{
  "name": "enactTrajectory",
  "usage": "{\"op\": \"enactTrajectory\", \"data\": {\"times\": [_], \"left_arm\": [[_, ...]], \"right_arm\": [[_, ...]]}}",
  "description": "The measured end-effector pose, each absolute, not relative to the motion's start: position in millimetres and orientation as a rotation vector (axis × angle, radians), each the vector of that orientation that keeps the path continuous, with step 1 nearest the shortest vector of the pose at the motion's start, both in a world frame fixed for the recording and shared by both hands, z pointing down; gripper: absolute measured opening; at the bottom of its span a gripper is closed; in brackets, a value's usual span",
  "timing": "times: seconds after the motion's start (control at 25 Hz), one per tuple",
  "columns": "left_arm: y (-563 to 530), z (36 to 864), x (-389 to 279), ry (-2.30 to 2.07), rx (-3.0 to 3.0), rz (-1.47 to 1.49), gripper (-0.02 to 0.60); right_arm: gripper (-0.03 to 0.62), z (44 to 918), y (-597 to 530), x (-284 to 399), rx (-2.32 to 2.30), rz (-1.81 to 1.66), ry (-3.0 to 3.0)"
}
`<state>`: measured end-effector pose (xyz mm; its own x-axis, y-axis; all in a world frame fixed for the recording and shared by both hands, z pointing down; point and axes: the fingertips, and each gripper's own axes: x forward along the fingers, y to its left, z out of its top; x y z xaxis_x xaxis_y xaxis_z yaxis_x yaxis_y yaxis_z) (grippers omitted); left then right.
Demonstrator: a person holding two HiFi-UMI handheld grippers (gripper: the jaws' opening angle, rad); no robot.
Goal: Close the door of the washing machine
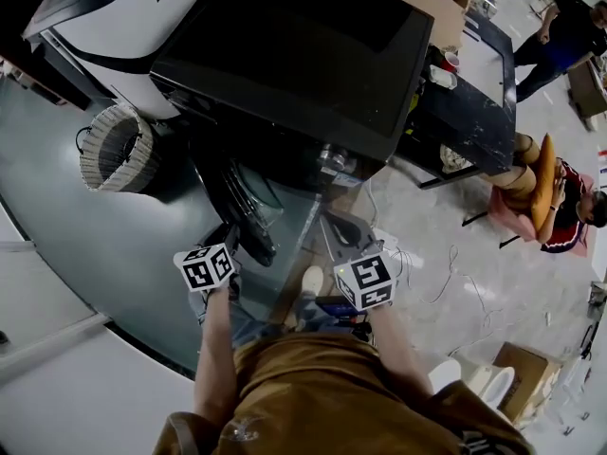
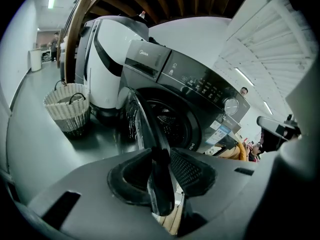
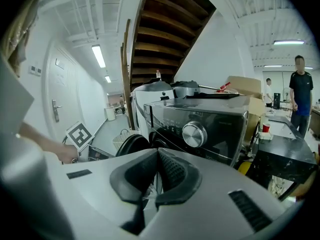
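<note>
From overhead, the washing machine (image 1: 294,55) is a dark block in the middle of the floor, and its round door (image 1: 248,207) swings out from its front, wide open. The person stands just before that front with both tongs held out. The left gripper (image 1: 228,245) is at the door's outer edge. The right gripper (image 1: 346,240) sits in front of the machine, on the far side of the door from the left one. A wicker basket (image 1: 116,148) stands on the grey floor just beside the machine, on the door's side. A white appliance (image 1: 123,8) stands past the basket, against the machine's flank. A black table (image 1: 469,102) adjoins the opposite flank, and a seated person (image 1: 560,207) is near the table's end.

In the left gripper view, the door's dark rim runs straight down between the two pads (image 2: 192,169). They are clenched on it, grasping the door by its edge. The drum opening (image 2: 167,121) gapes behind the door in the machine's front.

In the right gripper view, the tongs are clenched tip to tip, and I can make out nothing held between them. Past them is the machine's control panel with its round knob (image 3: 194,133), and the open door stands out below it.
</note>
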<state>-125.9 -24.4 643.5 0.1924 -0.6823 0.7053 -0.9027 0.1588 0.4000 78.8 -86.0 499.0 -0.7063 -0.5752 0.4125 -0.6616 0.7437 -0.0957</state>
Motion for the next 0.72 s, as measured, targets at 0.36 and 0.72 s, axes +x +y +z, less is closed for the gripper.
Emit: {"op": "enactTrajectory", "data": {"times": [0.36,0.72], "left_arm": [[-53.2,642.7,-93.6,-1.488,1.631,0.298,0.129],[-75.4,642.2,-76.7,-1.453,1.634,0.275,0.133]], "right_arm": [[0.012,494.6,-95.4,116.5,1.062,0.336,-2.556],[0.012,497.3,-100.1,132.4,1.099,0.333,-2.524]]}}
